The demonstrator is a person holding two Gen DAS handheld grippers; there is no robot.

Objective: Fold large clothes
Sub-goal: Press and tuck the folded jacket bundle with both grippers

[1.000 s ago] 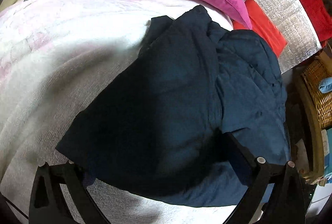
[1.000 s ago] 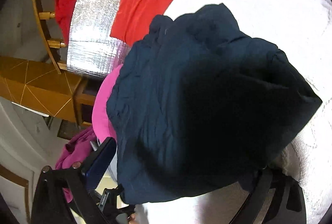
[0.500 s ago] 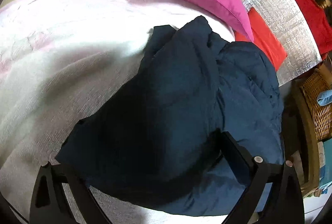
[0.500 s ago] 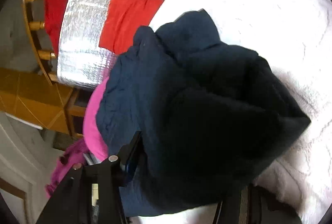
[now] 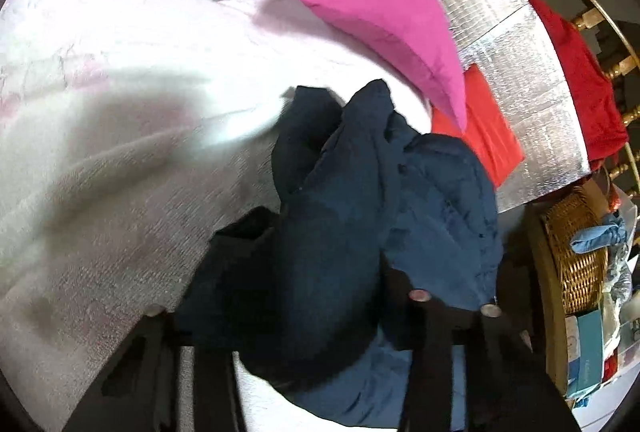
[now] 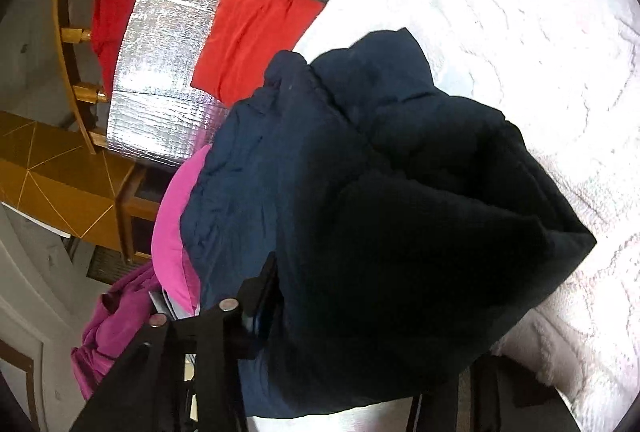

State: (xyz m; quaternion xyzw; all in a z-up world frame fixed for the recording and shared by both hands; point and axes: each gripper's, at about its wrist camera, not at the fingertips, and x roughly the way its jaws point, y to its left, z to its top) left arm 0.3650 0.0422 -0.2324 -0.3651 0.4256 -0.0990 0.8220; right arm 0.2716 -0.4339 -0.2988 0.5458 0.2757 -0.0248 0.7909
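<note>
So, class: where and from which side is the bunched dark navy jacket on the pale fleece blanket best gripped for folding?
Probably at its near hem, from the near side. The dark navy jacket lies heaped on the pale fleece blanket, its thick near edge toward both grippers. The left gripper and right gripper, jaws just closing, already pinch that edge at separate spots, so it can be spread.

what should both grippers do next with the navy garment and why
Probably lift together. Both sets of fingers have just been closing on the navy garment, the left gripper and right gripper each hold bunched fabric, and it lies crumpled on the white blanket.
</note>
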